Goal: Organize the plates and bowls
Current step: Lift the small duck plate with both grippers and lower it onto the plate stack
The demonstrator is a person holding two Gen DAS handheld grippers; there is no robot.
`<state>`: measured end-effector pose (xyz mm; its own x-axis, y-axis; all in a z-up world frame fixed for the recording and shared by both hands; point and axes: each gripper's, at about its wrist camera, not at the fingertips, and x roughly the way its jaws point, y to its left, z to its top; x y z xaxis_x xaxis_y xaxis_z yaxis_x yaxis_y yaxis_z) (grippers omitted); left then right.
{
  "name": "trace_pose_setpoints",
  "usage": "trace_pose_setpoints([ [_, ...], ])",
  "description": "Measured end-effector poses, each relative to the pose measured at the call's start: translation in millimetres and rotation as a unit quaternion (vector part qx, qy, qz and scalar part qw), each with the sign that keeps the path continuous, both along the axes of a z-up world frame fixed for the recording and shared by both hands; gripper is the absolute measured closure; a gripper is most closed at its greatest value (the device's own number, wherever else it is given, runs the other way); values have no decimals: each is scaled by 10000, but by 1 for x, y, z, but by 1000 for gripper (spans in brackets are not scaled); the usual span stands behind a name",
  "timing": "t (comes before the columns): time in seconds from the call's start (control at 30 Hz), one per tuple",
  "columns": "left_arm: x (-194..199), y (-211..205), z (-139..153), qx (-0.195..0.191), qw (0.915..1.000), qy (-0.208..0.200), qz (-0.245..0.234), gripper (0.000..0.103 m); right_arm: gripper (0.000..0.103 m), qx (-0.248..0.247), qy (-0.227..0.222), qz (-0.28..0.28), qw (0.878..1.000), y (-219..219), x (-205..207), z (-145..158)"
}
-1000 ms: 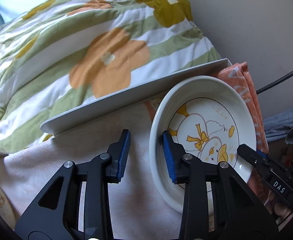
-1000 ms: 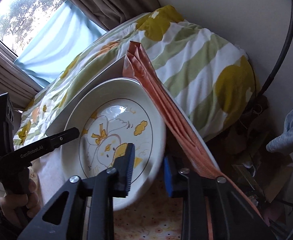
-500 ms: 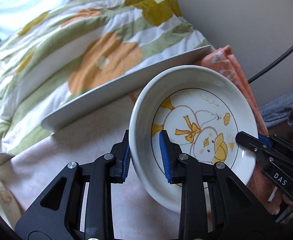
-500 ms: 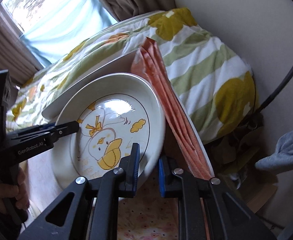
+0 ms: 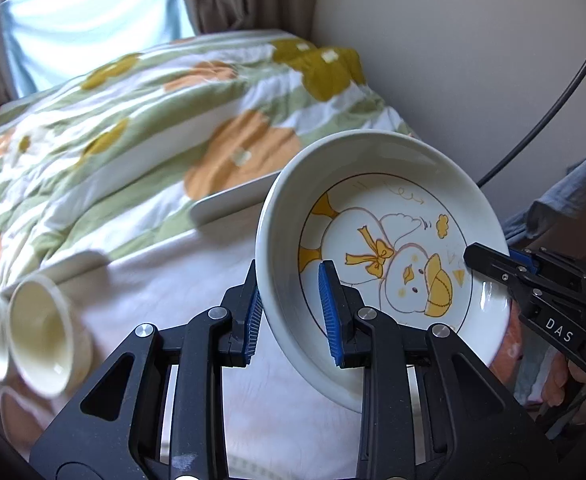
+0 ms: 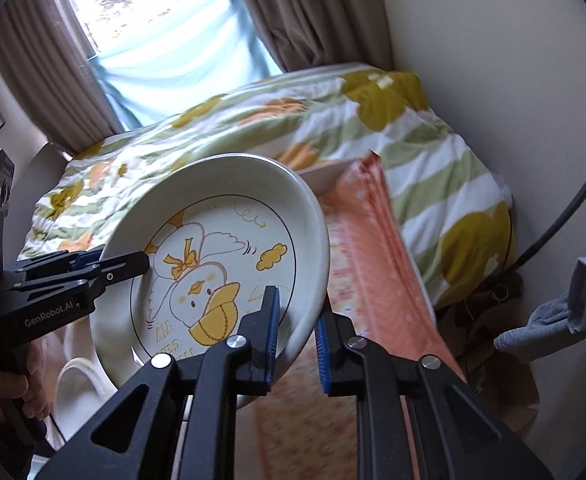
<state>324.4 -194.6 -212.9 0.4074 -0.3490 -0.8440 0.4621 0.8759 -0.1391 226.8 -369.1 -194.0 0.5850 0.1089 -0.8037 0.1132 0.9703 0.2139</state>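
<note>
A white deep plate with a yellow duck drawing (image 5: 377, 168) hangs tilted in the air above the cloth-covered table (image 5: 197, 288). My left gripper (image 5: 289, 280) is shut on the plate's left rim, one blue pad inside and one outside. My right gripper (image 6: 297, 312) is shut on the opposite rim of the plate (image 6: 221, 184). The right gripper (image 5: 493, 264) shows at the right of the left wrist view, and the left gripper (image 6: 133, 264) at the left of the right wrist view. Two cream bowls (image 5: 37, 344) lie on their sides at the table's left.
A white rectangular tray (image 5: 229, 200) rests at the table's far edge against a flowered quilt (image 5: 133, 120). Folded orange cloth (image 6: 373, 260) lies to the right, below the plate. A wall and a black cable (image 5: 553, 108) are close on the right. A white dish (image 6: 77, 384) sits below the plate.
Both grippers closed on the plate's rims, then rose with it off the table. The cream bowls came into the left wrist view.
</note>
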Motion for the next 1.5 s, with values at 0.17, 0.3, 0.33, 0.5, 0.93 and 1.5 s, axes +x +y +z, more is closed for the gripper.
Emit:
trace_pose_setpoints([
  [0.17,-38,48,25,-110,9993,-171,314,79,88,15,-174,268,9995,37,-21,21],
  [0.3,-68,86,37,-181,9983,-234,504,79,88,267,-152,370,9988,63,-37,25],
  [0.33,-77,97,40,-185,9980,-245,556,79,88,297,-144,401,9986,68,-41,25],
  [0.5,-112,138,42,-180,9964,-293,772,79,88,342,-139,639,9973,104,-64,23],
  [0.93,-173,210,-22,82,9907,203,1345,79,87,372,381,1376,9890,172,-97,-29],
  [1.5,-165,226,-76,-2,9818,683,1772,79,87,-205,648,2064,9761,195,-79,-63],
])
